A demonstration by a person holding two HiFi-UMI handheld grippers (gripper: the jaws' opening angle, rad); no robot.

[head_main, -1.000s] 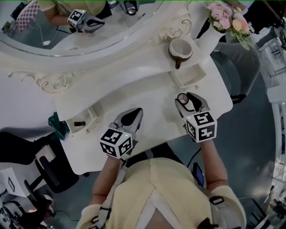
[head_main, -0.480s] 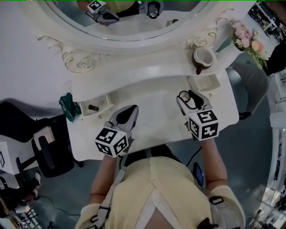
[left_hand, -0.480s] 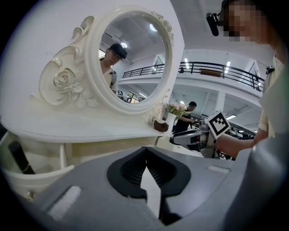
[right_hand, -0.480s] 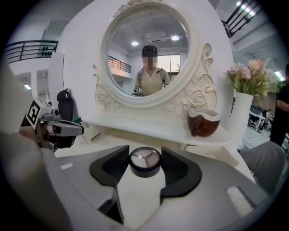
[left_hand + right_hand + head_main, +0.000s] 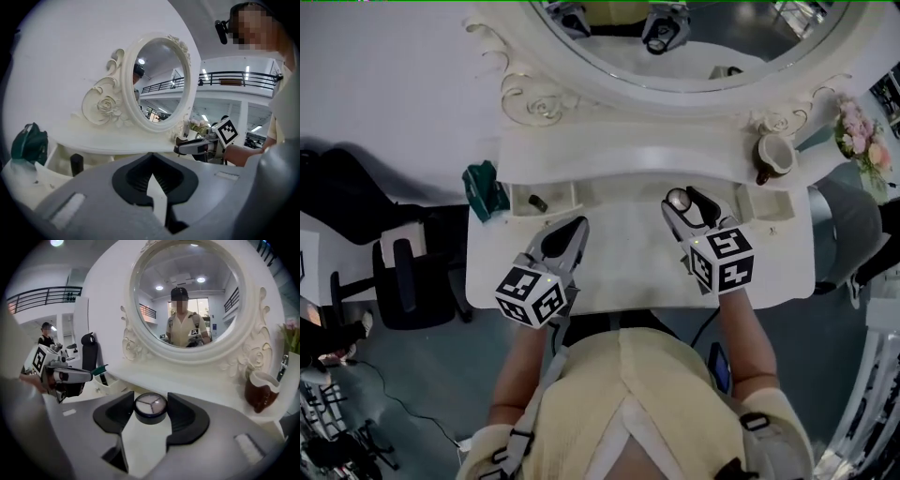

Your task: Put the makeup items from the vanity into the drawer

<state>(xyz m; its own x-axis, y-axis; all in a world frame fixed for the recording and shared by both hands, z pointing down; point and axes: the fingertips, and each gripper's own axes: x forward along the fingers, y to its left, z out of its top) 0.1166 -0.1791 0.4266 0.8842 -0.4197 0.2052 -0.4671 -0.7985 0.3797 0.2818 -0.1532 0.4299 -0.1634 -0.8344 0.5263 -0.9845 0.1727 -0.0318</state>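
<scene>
We have the right gripper [image 5: 151, 397] pinching a compact [image 5: 678, 199] by its sides: a round, flat puck with a dark rim and a pale glossy lid split by three spokes. It sits at the jaw tips over the vanity [image 5: 628, 274], close to the back shelf [image 5: 647, 155] and between the two open drawers. The left gripper [image 5: 151, 157] has its jaws pressed together at the tips with nothing between them; the ribbed dark pads leave only a small hollow behind the tips. It hovers over the left half of the top, near the left drawer [image 5: 564, 197]. That drawer is a shallow white box with a small dark tube [image 5: 536, 202] in it. The right drawer [image 5: 764, 202] is the same shape and lies near the right gripper, on its right. The vanity top is smooth, matte white and bare around both grippers, with a curved front edge next to our torso. The mirror [image 5: 703, 37] is oval glass in a white frame with carved rose scrolls. A glossy brown cup [image 5: 769, 155] with a white inside stands on the shelf above the right drawer. A dark green object [image 5: 486, 190] sits at the vanity's left edge, touching or just beside the left drawer; we cannot tell which. Pink flowers [image 5: 867, 141] are off the right end, and a black chair [image 5: 401, 281] stands on the floor to the left.
</scene>
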